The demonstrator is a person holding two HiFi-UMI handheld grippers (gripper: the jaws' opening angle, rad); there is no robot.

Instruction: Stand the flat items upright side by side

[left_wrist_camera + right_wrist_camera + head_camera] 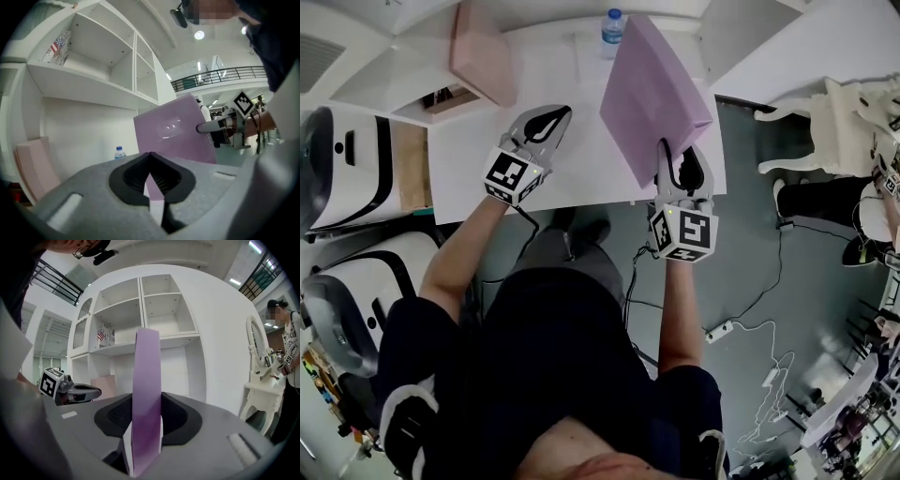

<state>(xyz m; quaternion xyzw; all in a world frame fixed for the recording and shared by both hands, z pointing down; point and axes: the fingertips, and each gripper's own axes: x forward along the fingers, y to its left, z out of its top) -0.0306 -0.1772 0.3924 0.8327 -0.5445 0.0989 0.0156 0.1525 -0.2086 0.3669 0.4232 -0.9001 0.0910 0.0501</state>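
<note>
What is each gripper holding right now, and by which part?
Right gripper: jaws clamped on the purple board, at its edge nearest the person. Left gripper: jaws shut, holding nothing.

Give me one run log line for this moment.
right gripper: shut on purple book, edge upright | left gripper: shut, empty | pink book: leaning at back
</note>
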